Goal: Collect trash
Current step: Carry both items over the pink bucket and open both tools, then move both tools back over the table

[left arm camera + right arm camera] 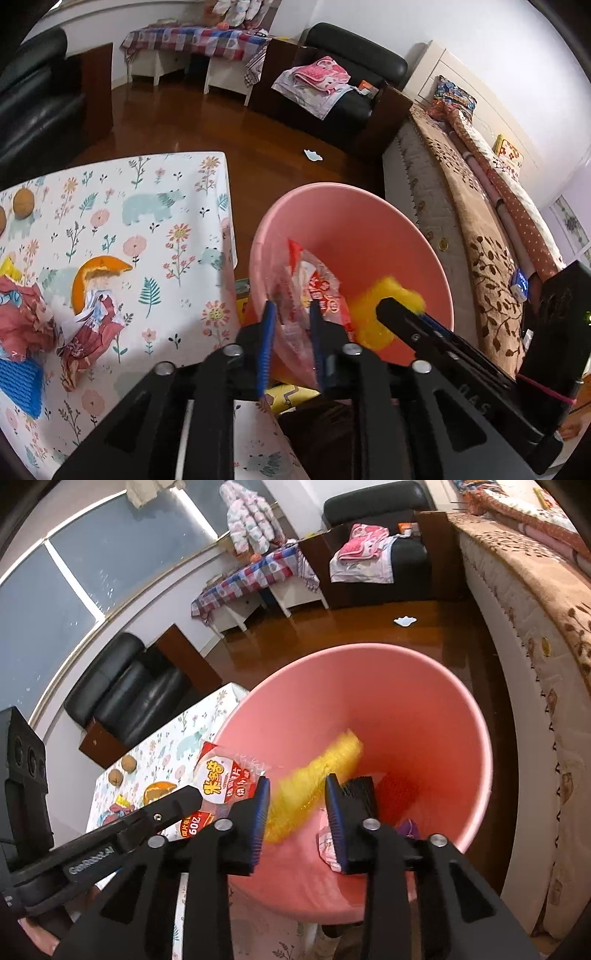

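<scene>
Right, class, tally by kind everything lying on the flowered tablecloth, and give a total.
Brown round fruits: 2
Orange peel: 1
Crumpled red wrappers: 2
Blue foam net: 1
Yellow scrap: 1
Total: 7

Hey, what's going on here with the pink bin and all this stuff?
Someone is clearing trash with two handheld tools. The left tool grips a clear snack wrapper over the pink bin. The right tool is open above the bin, and a blurred yellow foam net lies between its fingers, apparently dropping in. Orange peel and crumpled paper remain on the table.
</scene>
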